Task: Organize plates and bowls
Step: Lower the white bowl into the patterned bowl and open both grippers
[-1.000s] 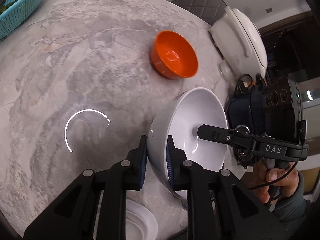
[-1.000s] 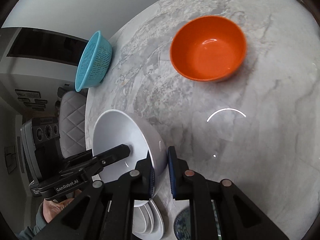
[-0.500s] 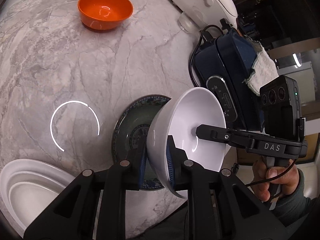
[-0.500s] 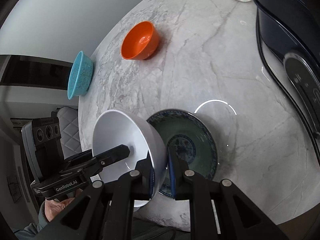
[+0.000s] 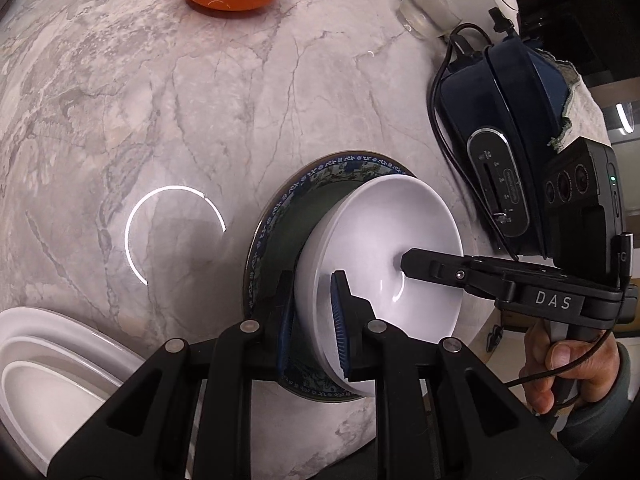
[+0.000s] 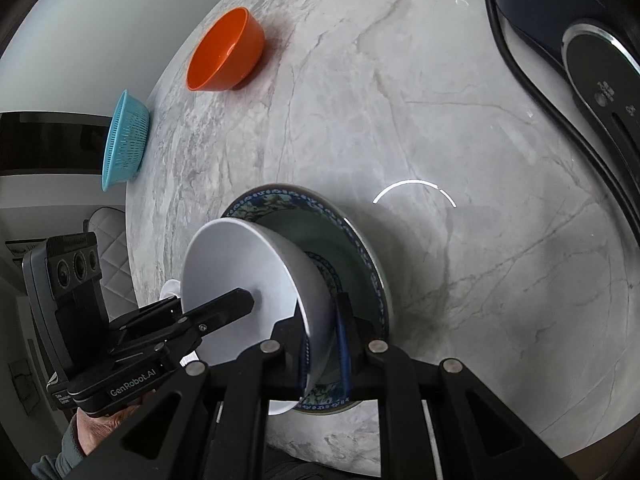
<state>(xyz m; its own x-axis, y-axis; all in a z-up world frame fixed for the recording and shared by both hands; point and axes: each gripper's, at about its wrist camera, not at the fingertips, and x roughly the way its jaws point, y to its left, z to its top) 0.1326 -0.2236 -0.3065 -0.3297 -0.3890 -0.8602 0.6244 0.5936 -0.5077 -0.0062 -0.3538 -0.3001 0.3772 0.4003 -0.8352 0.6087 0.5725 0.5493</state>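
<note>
White bowl: you are holding the white bowl (image 5: 384, 256) tilted on its side over the patterned plate (image 5: 280, 220); whether it is touching the plate cannot be told.
Left gripper: your left gripper (image 5: 312, 320) is pinching the bowl's rim, one pad inside and one outside.
Right gripper: your right gripper (image 6: 326, 340) is clamping the opposite rim the same way; its finger (image 5: 432, 270) is reaching into the bowl.
Patterned plate: it is lying flat on the marble table (image 5: 200, 100), under the bowl.
Beside the plate: a dark blue appliance (image 5: 504, 128) with a black cord (image 5: 436, 120) is sitting just beside it, on the right gripper's side.
White dishes: a stack of white dishes (image 5: 48, 376) is lying near the plate, on the left gripper's side.
Far from the plate: an orange bowl (image 6: 226, 56) is standing well apart; a blue colander (image 6: 124, 140) is sitting beyond it at the table edge.
</note>
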